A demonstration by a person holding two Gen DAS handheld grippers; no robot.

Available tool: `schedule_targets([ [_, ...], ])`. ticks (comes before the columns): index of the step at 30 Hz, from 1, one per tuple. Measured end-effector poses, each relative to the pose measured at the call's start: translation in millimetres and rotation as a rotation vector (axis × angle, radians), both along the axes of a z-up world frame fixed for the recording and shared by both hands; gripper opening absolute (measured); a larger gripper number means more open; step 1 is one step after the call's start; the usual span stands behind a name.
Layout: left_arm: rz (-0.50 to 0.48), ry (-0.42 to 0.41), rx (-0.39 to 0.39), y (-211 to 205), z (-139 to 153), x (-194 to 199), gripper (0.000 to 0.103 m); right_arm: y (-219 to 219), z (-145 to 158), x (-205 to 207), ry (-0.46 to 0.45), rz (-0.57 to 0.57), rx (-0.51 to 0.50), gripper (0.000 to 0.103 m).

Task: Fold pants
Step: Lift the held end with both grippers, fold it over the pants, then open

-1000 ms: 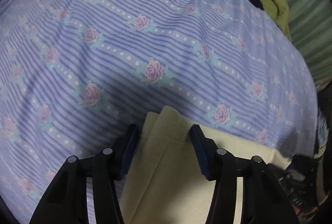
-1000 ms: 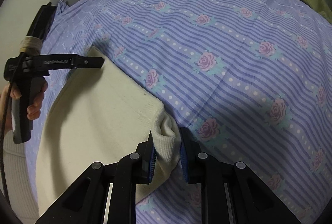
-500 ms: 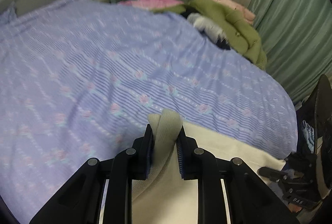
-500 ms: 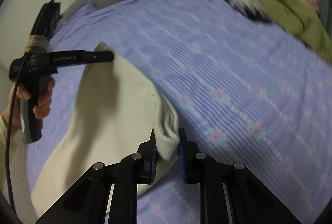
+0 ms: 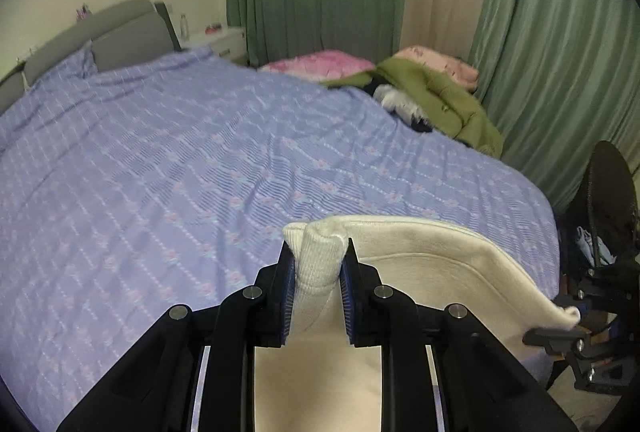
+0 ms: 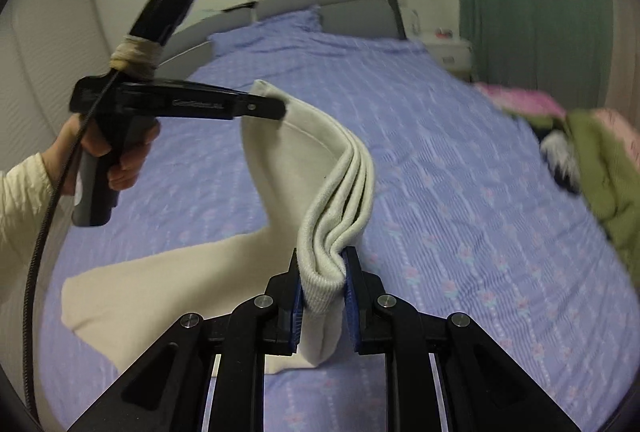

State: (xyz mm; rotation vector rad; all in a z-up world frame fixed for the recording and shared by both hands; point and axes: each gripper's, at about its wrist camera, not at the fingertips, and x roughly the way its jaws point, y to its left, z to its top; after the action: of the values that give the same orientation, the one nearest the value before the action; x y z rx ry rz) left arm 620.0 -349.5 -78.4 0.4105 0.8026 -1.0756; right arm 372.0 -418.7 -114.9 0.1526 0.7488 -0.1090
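Bedroom, floral purple bedsheet (image 5: 168, 168). Left gripper (image 5: 318, 272) and right gripper (image 6: 323, 270) each clamped on ribbed cuff corners of cream pants (image 6: 296, 152), lifted off bed. Risk: thick bunched layers slip from pads, fold skews.

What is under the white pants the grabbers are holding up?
Under the cream knit pants lies the purple flowered bedsheet. The pants' lower end rests on it, hiding the sheet beneath.

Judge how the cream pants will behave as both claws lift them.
Likely floppy: the pants sag in a curve between the left claw and right claw. Probably fairly thick: the ribbed edge bunches in layers. The free end may drag on the bed.
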Motion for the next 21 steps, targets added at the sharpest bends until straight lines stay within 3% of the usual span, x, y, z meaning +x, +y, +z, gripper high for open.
schedule_targets([
  [6, -0.002, 0.042, -0.048, 96, -9, 3, 0.021, 111, 3, -1, 0.018, 0.012, -0.076, 0.019],
  [12, 0.003, 0.069, 0.018, 173, -60, 7, 0.021, 207, -48, 9, 0.106, 0.056, -0.09, 0.019],
  [21, 0.13, 0.186, 0.047, 266, -144, 28, 0.021, 303, -115, 34, 0.208, 0.165, -0.177, 0.019],
])
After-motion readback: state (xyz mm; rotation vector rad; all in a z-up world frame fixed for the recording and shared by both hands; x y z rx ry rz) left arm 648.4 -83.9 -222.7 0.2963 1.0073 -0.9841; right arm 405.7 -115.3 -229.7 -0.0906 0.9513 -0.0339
